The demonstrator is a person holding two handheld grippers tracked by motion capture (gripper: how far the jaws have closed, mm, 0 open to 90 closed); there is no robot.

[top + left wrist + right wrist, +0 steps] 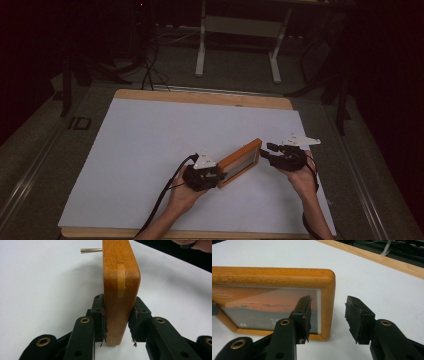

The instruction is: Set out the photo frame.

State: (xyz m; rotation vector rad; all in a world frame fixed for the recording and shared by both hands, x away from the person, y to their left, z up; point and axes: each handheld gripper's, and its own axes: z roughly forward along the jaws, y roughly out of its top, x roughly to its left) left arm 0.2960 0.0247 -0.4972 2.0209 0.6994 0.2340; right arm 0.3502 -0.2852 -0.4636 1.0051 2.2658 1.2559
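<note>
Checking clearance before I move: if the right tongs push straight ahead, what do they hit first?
Probably the wooden picture frame: its near end stands just ahead of the open right tongs, though depth is uncertain.

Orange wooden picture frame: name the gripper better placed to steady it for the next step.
Left. The left gripper already clamps the edge of the orange wooden picture frame, pads pressing both faces. The right gripper stands open beside the frame's far end, holding nothing.

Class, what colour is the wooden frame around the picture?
Orange-brown wood; the picture frame shows best in the right gripper view.
</note>
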